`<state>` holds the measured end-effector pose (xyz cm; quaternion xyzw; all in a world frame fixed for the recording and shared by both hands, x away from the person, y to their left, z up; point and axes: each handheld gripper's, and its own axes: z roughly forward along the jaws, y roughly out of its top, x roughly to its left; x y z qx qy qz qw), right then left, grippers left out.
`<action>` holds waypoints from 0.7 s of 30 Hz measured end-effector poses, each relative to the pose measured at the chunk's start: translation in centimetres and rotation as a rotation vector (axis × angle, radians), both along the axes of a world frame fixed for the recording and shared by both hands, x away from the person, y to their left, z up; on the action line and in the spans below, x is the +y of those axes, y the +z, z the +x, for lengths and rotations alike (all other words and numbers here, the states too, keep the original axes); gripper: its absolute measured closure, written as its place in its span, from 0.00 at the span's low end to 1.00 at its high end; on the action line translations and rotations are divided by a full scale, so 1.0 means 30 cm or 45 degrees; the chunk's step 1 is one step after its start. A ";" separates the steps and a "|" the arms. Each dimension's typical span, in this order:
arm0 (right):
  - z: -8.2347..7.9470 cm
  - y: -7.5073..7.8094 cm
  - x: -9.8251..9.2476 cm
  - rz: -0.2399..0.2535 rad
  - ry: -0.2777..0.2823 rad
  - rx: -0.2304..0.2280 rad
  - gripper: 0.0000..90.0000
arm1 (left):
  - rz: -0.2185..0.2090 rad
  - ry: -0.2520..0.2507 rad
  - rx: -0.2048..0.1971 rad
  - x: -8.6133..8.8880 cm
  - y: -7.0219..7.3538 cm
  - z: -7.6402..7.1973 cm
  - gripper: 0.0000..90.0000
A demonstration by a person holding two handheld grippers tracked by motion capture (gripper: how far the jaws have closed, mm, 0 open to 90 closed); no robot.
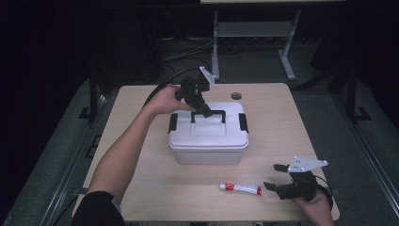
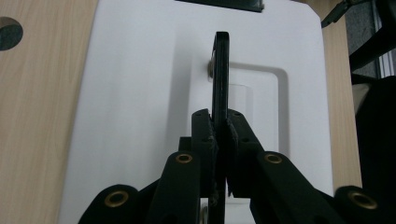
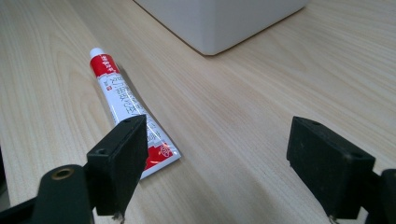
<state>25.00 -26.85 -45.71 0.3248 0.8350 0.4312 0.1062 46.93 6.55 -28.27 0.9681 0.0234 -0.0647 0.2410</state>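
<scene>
- The left gripper hangs over the lid of a white plastic storage box that stands near the middle of the pale wooden table.
- Its two black jaws are pressed together on the black carrying handle of the box; no earlier picture is at hand to show them closing.
- In the left gripper view the black carrying handle stands upright on edge, rising straight out from between the jaws, above the recessed panel in the white lid.
- The pads meet the handle on both flat sides, with no gap visible.
- The person's left hand holds this gripper from the far left of the box, the forearm reaching in from the lower left.
- Black latches sit at the left and right ends of the lid.
- The right gripper rests low at the near right corner of the table, held in the person's right hand.
- Its jaws are spread wide with nothing between them.
- A small white and red tube lies flat on the table in front of the box, just left of the right gripper.
- In the right gripper view the crimped tail of the tube lies beside the left jaw, its white cap pointing away towards the box.
- A round dark hole marks the table's far edge behind the box.
</scene>
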 end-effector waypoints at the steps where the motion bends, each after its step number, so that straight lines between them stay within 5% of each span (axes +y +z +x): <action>1: 0.000 0.000 0.000 0.002 0.000 0.001 0.22 | 0.001 -0.003 -0.001 0.000 0.001 0.000 0.93; 21: -0.002 -0.001 -0.003 0.008 -0.004 0.000 0.22 | 0.018 0.010 -0.039 -0.009 0.044 -0.009 0.94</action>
